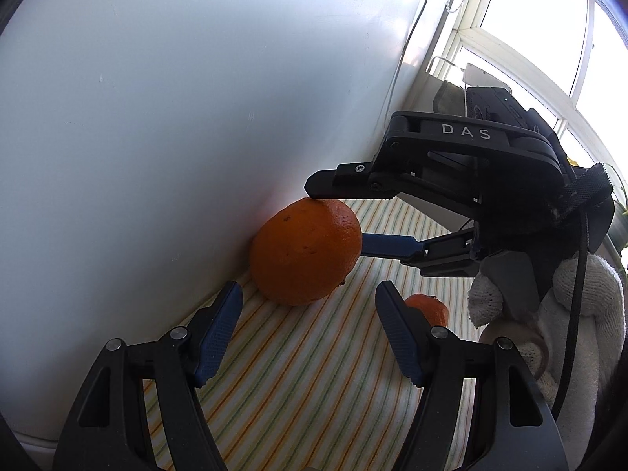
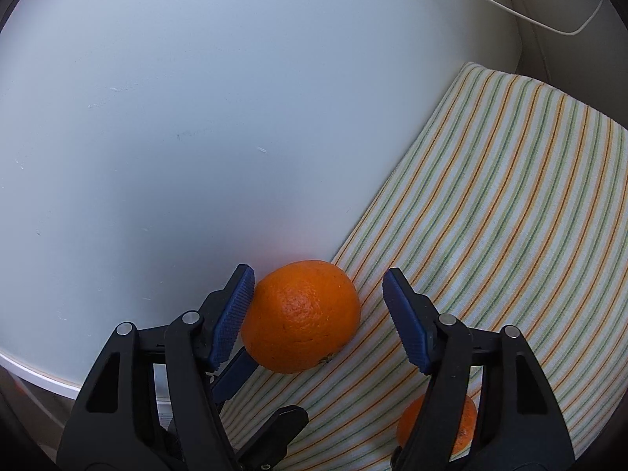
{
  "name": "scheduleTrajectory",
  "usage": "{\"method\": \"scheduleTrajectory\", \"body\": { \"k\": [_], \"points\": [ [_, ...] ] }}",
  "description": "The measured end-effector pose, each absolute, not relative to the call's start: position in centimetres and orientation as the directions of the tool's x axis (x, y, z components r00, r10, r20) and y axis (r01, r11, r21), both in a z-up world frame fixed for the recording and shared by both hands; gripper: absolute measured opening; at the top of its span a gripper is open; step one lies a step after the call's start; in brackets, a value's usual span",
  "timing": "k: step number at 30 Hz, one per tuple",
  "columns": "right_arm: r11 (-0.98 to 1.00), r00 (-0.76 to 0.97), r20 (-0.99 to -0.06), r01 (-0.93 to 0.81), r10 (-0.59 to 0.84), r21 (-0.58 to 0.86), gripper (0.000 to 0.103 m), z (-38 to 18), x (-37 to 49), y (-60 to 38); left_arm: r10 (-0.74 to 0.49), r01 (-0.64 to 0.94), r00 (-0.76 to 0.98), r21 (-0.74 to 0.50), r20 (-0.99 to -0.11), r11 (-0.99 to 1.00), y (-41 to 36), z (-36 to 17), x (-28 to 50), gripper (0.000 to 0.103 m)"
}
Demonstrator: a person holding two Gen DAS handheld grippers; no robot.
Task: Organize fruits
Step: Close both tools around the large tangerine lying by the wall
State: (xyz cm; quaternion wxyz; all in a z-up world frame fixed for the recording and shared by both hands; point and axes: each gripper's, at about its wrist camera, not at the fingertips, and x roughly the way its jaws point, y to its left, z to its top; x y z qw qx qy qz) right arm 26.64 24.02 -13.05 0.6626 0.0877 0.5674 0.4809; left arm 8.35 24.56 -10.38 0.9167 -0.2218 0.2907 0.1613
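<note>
A large orange (image 2: 300, 318) lies on a striped cloth (image 2: 490, 216), right against a white panel (image 2: 176, 137). My right gripper (image 2: 318, 274) straddles it. The left pad (image 2: 233, 314) touches the peel, while the right pad (image 2: 406, 329) stands clear with a gap, so the gripper is open. In the left wrist view the same orange (image 1: 306, 251) sits just beyond my left gripper (image 1: 309, 286), which is open with nothing between its fingers. The right gripper (image 1: 337, 216) reaches in from the right. A smaller orange (image 1: 428, 308) lies nearer, partly hidden behind a finger.
The smaller orange (image 2: 435, 428) sits low behind my right finger. The left gripper's fingers (image 2: 235, 373) cross under the right gripper. A gloved hand (image 1: 588, 306) holds the right gripper. A window (image 1: 549, 39) and a white cable (image 2: 549, 23) lie beyond the cloth.
</note>
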Motion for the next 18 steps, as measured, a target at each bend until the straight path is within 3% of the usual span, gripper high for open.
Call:
{"method": "scheduleTrajectory", "body": {
  "k": [10,18],
  "points": [
    [0.49,-0.156,-0.63,-0.498,0.761,0.715,0.063,-14.1,27.9,23.1,0.14,-0.411,0.783,-0.336,-0.606,0.847,25.1,-10.4,8.6,0.07],
    [0.483,-0.171,-0.63,-0.502,0.757,0.717,0.061,-14.4,27.3,22.7,0.148,-0.42,0.783,-0.337,-0.605,0.843,25.4,-10.3,8.2,0.059]
  ]
}}
